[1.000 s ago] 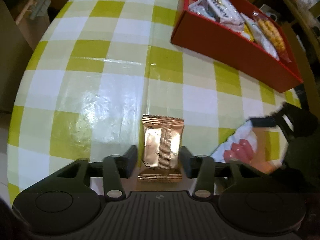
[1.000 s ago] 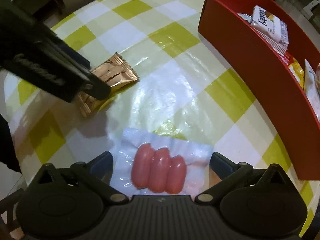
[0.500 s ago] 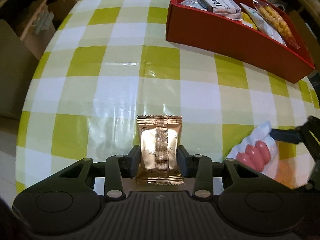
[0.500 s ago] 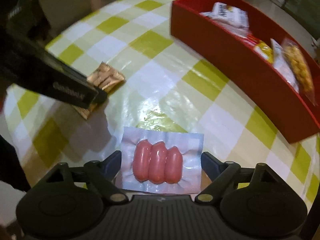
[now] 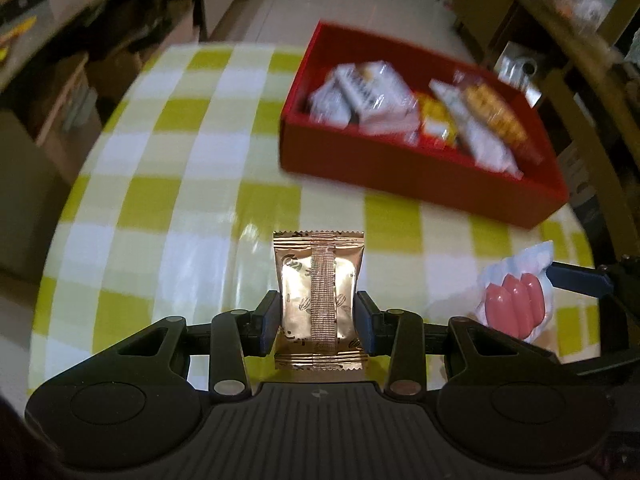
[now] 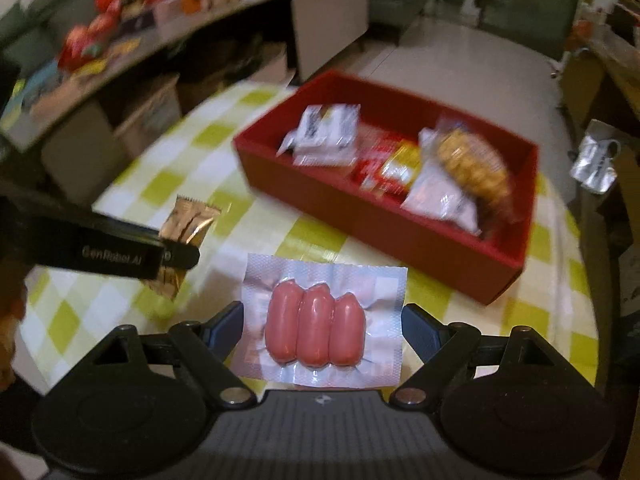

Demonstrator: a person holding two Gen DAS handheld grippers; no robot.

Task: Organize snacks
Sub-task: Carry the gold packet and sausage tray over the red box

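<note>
The left gripper (image 5: 319, 317) is clenching a gold snack packet (image 5: 319, 300) above the checkered table (image 5: 168, 200). To its right, the right gripper (image 6: 322, 326) is pinching a clear sausage pack (image 6: 320, 322). Farther off, a red tray (image 5: 416, 184) is holding blurred snack bags (image 5: 372, 96); cluttered shelves (image 6: 120, 40) are standing beyond.

So the snack box (image 5: 420, 176) sits on the table (image 5: 160, 200) up at about 1 o'clock, with a bunch of snack packets (image 5: 368, 96) in it. Foil packet (image 5: 318, 296) at 12, sausage pack (image 5: 516, 304) at 3.
</note>
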